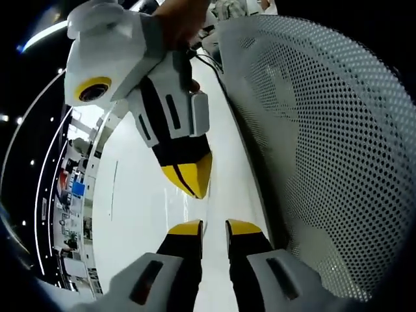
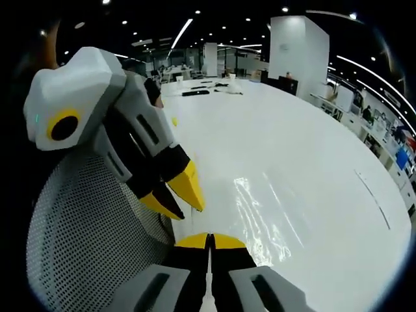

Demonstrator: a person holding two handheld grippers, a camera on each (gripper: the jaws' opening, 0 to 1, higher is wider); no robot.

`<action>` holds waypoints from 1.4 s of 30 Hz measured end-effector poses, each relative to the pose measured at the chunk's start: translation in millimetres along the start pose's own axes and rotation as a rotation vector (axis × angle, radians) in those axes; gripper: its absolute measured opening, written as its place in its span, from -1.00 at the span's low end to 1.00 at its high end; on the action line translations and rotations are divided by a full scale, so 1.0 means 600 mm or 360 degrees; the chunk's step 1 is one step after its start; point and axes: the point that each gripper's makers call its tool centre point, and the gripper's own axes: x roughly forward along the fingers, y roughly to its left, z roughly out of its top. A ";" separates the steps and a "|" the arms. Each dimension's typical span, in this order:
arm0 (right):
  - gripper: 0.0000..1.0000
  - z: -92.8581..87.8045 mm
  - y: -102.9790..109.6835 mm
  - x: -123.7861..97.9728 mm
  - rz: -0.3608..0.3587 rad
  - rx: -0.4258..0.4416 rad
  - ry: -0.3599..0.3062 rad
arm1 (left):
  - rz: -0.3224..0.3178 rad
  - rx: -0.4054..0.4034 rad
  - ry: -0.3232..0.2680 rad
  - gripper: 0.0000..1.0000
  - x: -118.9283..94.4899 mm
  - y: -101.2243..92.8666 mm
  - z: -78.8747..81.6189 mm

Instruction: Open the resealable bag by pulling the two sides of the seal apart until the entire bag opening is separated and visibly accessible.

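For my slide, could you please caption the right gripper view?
Right gripper pinches a clear bag on the white table; left gripper alongside.

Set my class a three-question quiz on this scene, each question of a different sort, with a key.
1. True or false: the right hand-held gripper has its jaws spread wide.
2. What stands beside the white table? A) a mesh chair back B) a sink C) a ladder
3. Fill in: the jaws of the left hand-held gripper stand ____, with a gap between the yellow tips.

Key: 1 false; 2 A; 3 open.
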 end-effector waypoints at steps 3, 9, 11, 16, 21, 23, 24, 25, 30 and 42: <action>-1.00 0.004 0.005 0.002 0.0018 -0.0027 -0.0019 | 0.0008 0.0010 0.0044 -0.79 0.001 -0.001 -0.012; -1.00 0.003 0.012 0.005 0.0032 -0.0097 -0.0005 | 0.0022 -0.0053 0.0069 -1.00 -0.003 -0.002 -0.021; -1.00 0.004 0.009 0.006 0.0021 -0.0096 -0.0008 | 0.0026 -0.0062 0.0062 -1.00 -0.003 -0.002 -0.020; -1.00 0.014 -0.013 -0.001 -0.0074 -0.0011 -0.0057 | 0.0042 -0.0088 0.0047 -1.00 -0.005 0.000 -0.015; -1.00 0.022 -0.034 -0.008 -0.0157 0.0080 -0.0115 | 0.0047 -0.0111 0.0031 -1.00 -0.006 0.001 -0.010; -1.00 0.024 -0.042 -0.011 -0.0192 0.0108 -0.0131 | 0.0052 -0.0117 0.0027 -1.00 -0.006 0.001 -0.010; -1.00 0.025 -0.043 -0.012 -0.0202 0.0111 -0.0135 | 0.0055 -0.0121 0.0023 -1.00 -0.006 0.001 -0.009; -1.00 0.028 -0.047 -0.014 -0.0220 0.0127 -0.0148 | 0.0054 -0.0127 0.0020 -1.00 -0.006 0.001 -0.009; -1.00 0.033 -0.060 -0.021 -0.0269 0.0175 -0.0183 | 0.0045 -0.0165 0.0005 -1.00 0.003 -0.001 -0.015; -1.00 0.045 -0.074 -0.030 -0.0326 0.0231 -0.0254 | 0.0053 -0.0199 0.0002 -1.00 -0.001 0.000 -0.012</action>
